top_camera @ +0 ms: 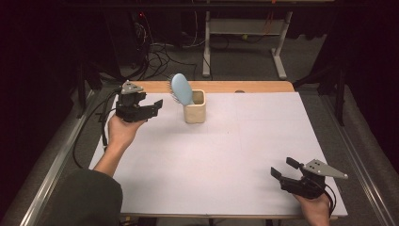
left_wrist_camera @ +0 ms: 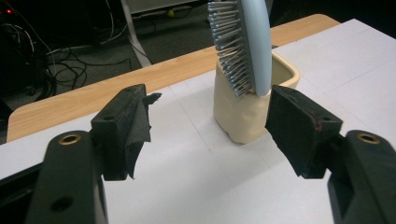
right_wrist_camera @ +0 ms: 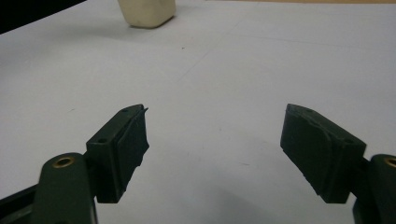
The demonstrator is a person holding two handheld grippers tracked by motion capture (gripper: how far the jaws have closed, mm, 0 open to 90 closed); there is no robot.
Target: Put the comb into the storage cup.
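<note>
**Upper centre of the high view: brush in cup, both hand-held grippers open**

Upper centre of the high view, a light-blue hairbrush (top_camera: 181, 88) stands head-up in a cream cup (top_camera: 195, 112), leaning toward the upper left, bristles facing left. Cup sits on the white surface (top_camera: 221, 155) near its far edge, just in front of a bare wood strip (top_camera: 263, 86).

Left hand-held gripper (top_camera: 157, 105) is at centre left of the high view, held above the surface, jaws pointing right at the cup, near it but clear of it. Jaws are apart, nothing between them. In the left gripper view the cup (left_wrist_camera: 243, 112) and brush (left_wrist_camera: 247, 42) sit beyond the 2 jaws, toward the right one; no contact visible.

Right hand-held gripper (top_camera: 283, 168) is at lower right of the high view, low over the surface, well apart from the cup, jaws pointing upper left. Jaws wide apart, empty. The right gripper view shows bare surface between the jaws and the cup's base (right_wrist_camera: 147, 13) at the top left of the frame.
</note>
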